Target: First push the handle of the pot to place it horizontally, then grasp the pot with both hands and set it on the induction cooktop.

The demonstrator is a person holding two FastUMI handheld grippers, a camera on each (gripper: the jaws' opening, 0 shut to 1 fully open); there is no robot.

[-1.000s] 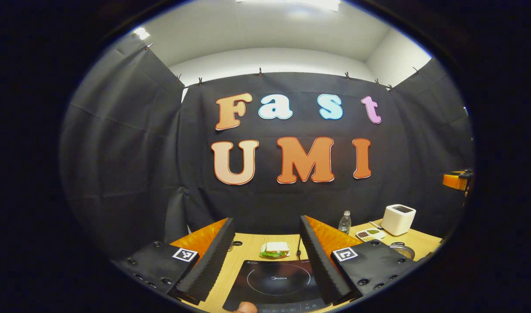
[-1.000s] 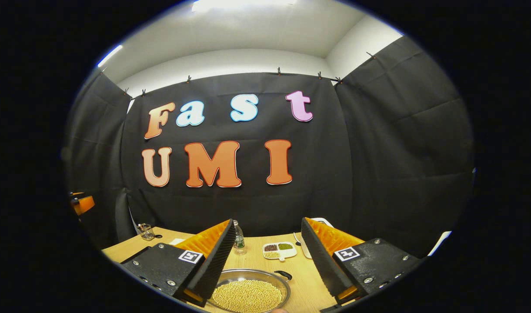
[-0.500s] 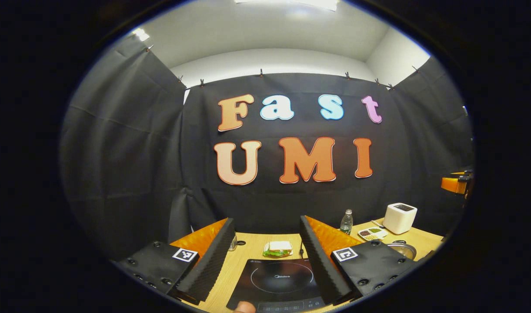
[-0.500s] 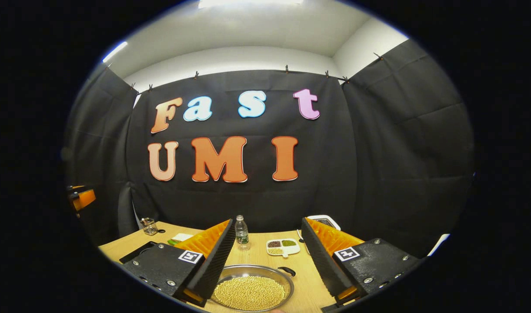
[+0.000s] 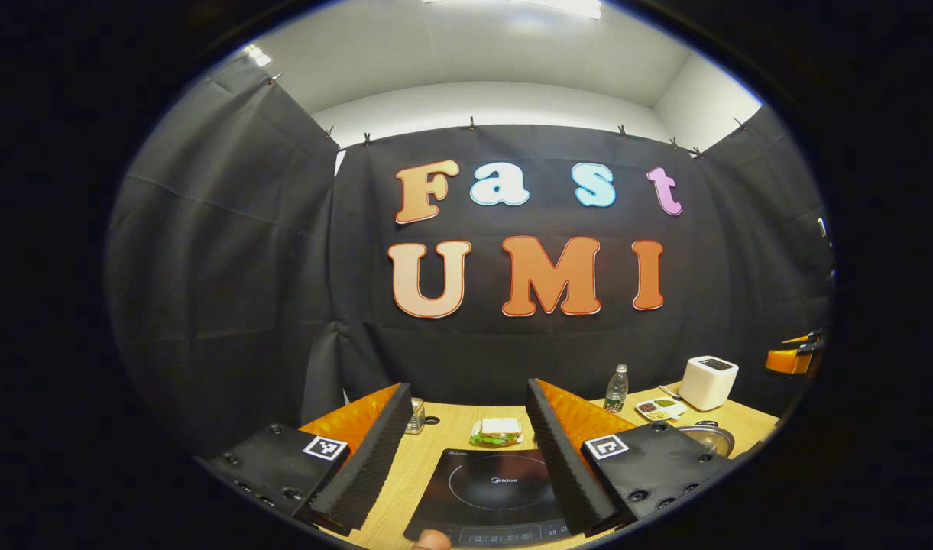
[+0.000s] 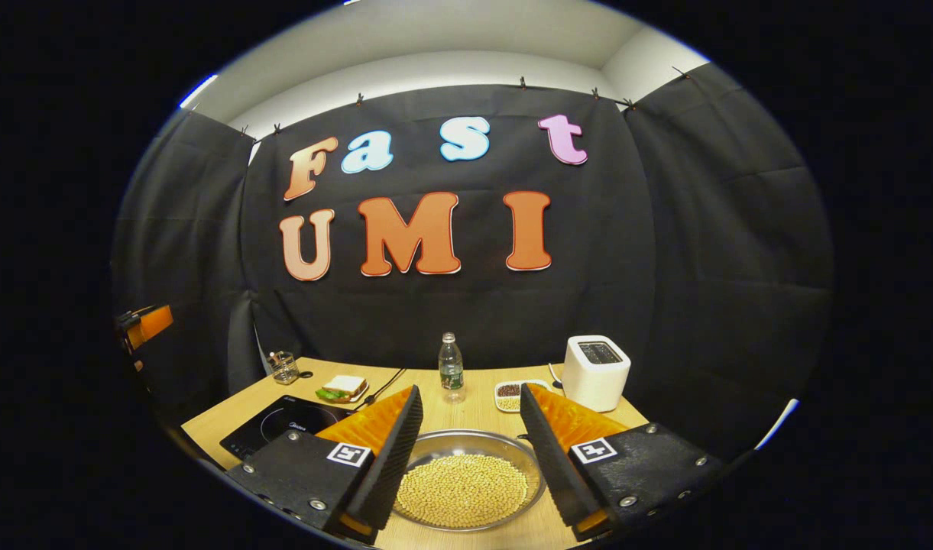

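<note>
Nearest in the right gripper view, the right tongs (image 6: 466, 451) stand wide apart and empty, poised above the pot (image 6: 466, 481), a shallow metal pan full of pale beans resting on the counter (image 6: 481, 409); the pan shows between the two fingers, which touch nothing, likely lined up for the handle push. Only a dark stub of the handle (image 6: 524, 438) peeks out at the far rim, so its angle cannot be judged. In the left gripper view, the left tongs (image 5: 466, 458) also gape open with nothing held, hovering over the induction cooktop (image 5: 497, 493), which lies empty just left of the pot, ready to receive it. Farther back sit a sandwich (image 6: 342, 388), a small glass (image 6: 284, 367), a water bottle (image 6: 451, 368), a divided dish (image 6: 508, 395) and a white toaster (image 6: 596, 372), well apart from the working area.
</note>
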